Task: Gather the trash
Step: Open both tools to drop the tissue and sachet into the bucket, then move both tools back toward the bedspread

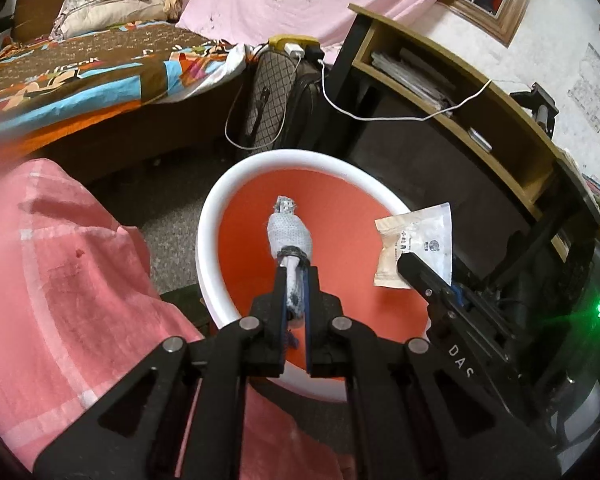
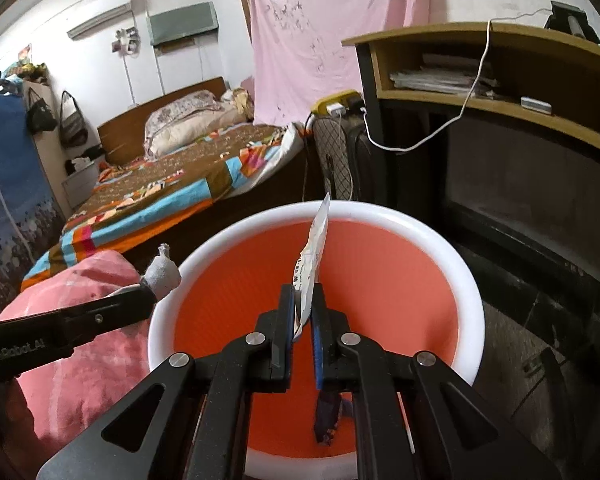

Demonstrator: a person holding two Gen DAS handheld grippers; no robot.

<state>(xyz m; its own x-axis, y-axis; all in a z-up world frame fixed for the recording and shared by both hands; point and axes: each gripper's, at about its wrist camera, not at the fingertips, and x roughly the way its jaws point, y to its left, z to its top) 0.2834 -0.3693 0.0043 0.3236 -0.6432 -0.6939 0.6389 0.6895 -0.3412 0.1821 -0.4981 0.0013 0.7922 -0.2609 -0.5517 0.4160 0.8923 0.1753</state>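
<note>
An orange bin with a white rim (image 1: 220,200) (image 2: 420,224) stands below both grippers. My left gripper (image 1: 296,270) is shut on a grey tied cloth bundle (image 1: 290,232) and holds it above the bin's opening; the bundle also shows in the right wrist view (image 2: 164,274). My right gripper (image 2: 303,290) is shut on a white and beige wrapper (image 2: 314,252), held edge-on over the bin; the wrapper also shows in the left wrist view (image 1: 420,240). A dark scrap (image 2: 330,416) lies in the bin.
A pink cloth (image 1: 52,280) (image 2: 84,360) lies left of the bin. A bed (image 1: 80,72) stands behind. A wooden desk with a shelf (image 1: 460,92) (image 2: 500,80) is at right, with a quilted bag (image 1: 272,96) and a white cable (image 1: 380,116) beside it.
</note>
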